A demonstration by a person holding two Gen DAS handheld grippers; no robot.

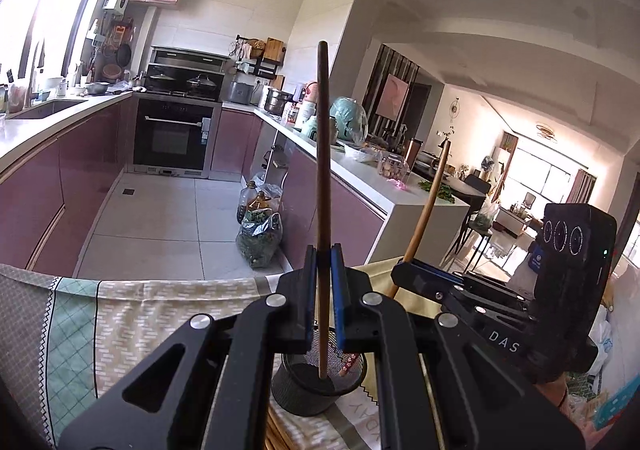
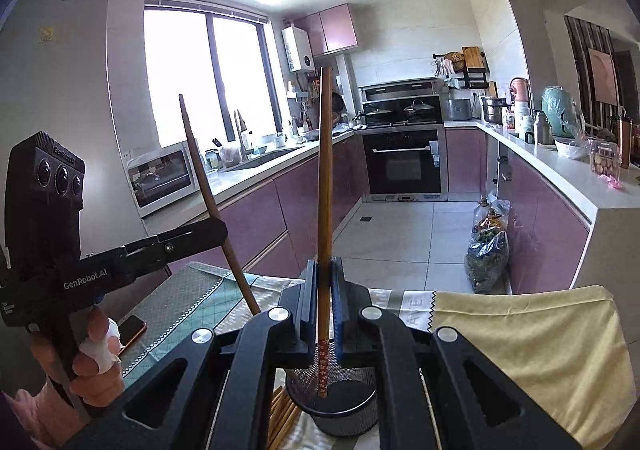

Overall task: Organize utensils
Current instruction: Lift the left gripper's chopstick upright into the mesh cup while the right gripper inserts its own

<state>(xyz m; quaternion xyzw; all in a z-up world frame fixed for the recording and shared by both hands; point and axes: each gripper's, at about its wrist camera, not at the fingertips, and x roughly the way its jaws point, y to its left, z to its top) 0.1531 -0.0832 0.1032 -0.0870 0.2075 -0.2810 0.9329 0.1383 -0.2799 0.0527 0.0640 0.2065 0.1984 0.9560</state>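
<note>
My left gripper [image 1: 323, 262] is shut on a dark wooden chopstick [image 1: 323, 153], held upright with its lower tip inside the black mesh cup [image 1: 316, 390]. My right gripper [image 2: 323, 278] is shut on a second chopstick [image 2: 325, 185] with a red flowered end, also upright, its tip in the same mesh cup [image 2: 344, 410]. In the left wrist view the right gripper [image 1: 404, 270] and its lighter chopstick [image 1: 428, 209] show on the right. In the right wrist view the left gripper [image 2: 218, 228] and its chopstick [image 2: 208, 185] show on the left.
Several loose chopsticks [image 2: 282, 416] lie on the patterned tablecloth [image 1: 120, 314] beside the cup. A yellow cloth [image 2: 532, 342] covers the table's right part. A phone [image 2: 130, 330] lies at the left. Kitchen counters [image 2: 560, 165] and floor bags [image 1: 260, 238] lie beyond.
</note>
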